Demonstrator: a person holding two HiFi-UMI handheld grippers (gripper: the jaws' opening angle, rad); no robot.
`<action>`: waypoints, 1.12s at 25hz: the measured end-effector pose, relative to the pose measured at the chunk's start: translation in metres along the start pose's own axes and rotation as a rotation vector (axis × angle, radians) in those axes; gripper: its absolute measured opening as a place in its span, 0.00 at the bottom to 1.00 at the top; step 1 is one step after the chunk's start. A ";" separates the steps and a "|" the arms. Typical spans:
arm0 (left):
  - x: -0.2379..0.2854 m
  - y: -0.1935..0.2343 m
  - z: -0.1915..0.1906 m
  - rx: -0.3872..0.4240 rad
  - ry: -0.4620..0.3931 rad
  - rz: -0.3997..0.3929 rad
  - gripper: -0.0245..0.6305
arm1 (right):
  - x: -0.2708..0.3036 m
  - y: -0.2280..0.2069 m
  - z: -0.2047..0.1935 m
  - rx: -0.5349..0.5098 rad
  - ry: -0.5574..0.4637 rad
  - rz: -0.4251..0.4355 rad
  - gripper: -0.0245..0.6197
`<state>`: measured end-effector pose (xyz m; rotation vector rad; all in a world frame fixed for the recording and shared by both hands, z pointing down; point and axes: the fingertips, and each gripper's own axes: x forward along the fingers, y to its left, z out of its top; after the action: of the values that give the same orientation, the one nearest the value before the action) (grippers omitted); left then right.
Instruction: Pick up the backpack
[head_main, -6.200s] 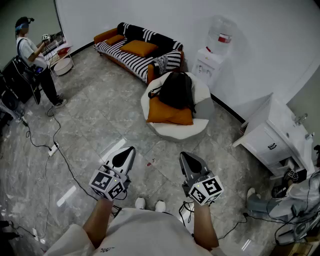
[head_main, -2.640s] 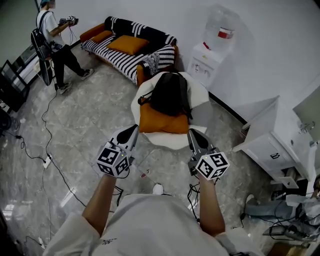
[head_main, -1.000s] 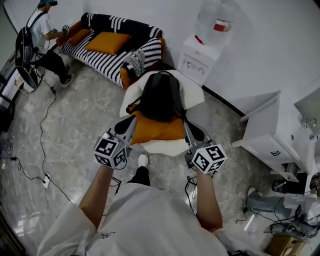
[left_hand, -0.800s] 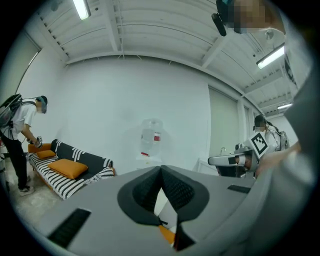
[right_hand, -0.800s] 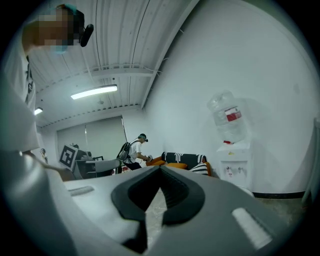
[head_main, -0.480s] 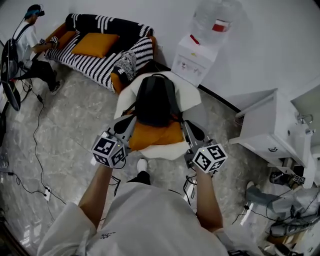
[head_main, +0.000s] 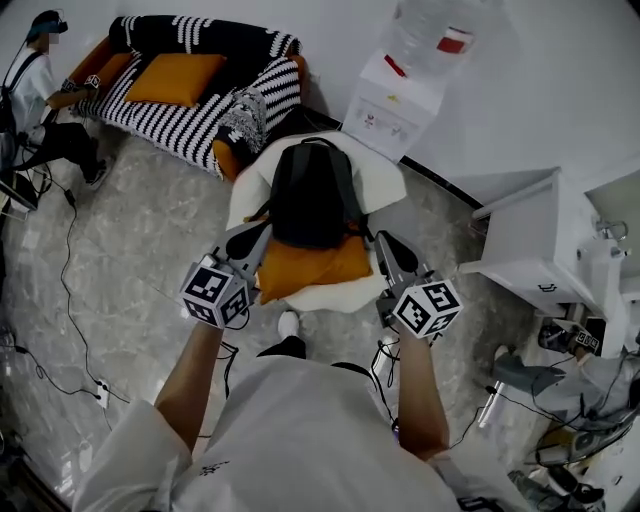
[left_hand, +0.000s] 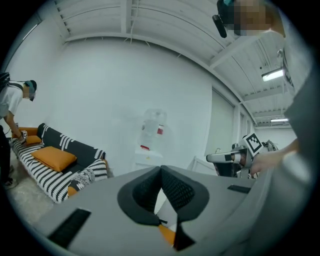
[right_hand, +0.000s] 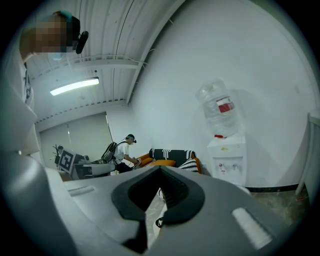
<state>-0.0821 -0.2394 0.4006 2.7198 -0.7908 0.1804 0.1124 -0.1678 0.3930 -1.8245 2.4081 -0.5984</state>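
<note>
My left gripper (head_main: 258, 236) and right gripper (head_main: 384, 244) both have their jaws pressed together with nothing between them, one on either side of the orange cushion (head_main: 310, 268). The black fabric backpack (head_main: 312, 195) lies on the round white armchair (head_main: 380, 182), its lower end against that cushion.

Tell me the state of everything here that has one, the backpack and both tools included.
backpack: lying on the white chair, not held
left tool: shut, empty
right tool: shut, empty
water dispenser: bottle fitted on top
</note>
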 end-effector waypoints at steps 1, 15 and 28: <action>0.002 0.005 0.000 -0.004 0.001 -0.008 0.03 | 0.005 -0.001 0.000 -0.002 0.001 -0.004 0.04; 0.025 0.029 -0.014 0.000 0.049 0.009 0.03 | 0.036 -0.012 -0.015 0.020 0.040 0.001 0.04; 0.088 0.067 -0.055 -0.042 0.117 0.114 0.03 | 0.108 -0.111 -0.068 0.004 0.162 0.056 0.04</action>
<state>-0.0465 -0.3195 0.4876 2.5995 -0.9054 0.3412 0.1631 -0.2755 0.5129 -1.7646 2.5466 -0.7729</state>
